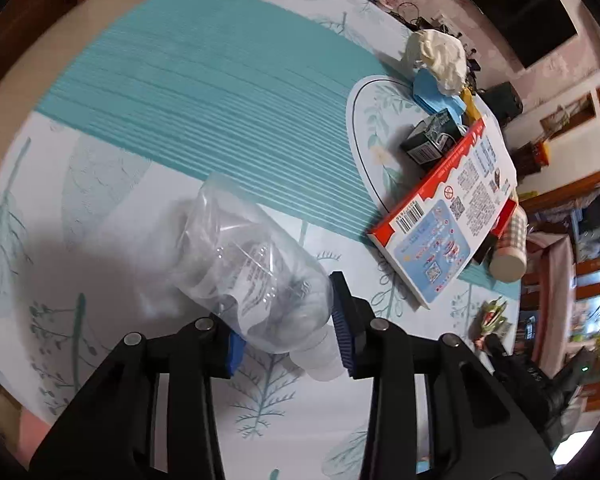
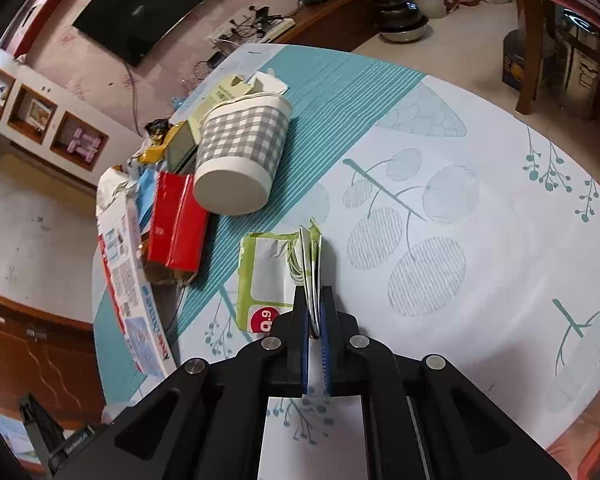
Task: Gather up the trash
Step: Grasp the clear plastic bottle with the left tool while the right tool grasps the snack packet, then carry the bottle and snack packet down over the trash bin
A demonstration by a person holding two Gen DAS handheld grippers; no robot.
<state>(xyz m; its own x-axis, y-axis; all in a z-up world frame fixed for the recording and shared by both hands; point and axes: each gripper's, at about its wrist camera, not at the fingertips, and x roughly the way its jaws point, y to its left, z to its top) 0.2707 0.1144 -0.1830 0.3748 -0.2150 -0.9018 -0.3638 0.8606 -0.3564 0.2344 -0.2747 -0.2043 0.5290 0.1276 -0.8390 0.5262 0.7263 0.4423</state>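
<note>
A crushed clear plastic bottle (image 1: 244, 256) lies on the patterned tablecloth (image 1: 100, 208) in the left wrist view. My left gripper (image 1: 280, 304) is shut on the bottle's near end, a blue pad pressing each side. In the right wrist view a folded green and white paper packet (image 2: 264, 272) with a red price dot lies on the cloth. My right gripper (image 2: 314, 294) is shut on the packet's upright folded edge, which sticks up between the pads.
A trash pile sits at the table's side: a red and white flat box (image 1: 452, 220), a checked paper cup (image 2: 240, 148), a red pack (image 2: 176, 228), a dark small carton (image 1: 432, 140), crumpled white tissue (image 1: 440, 56) and blue paper (image 1: 436, 96) on an oval mat (image 1: 364, 120).
</note>
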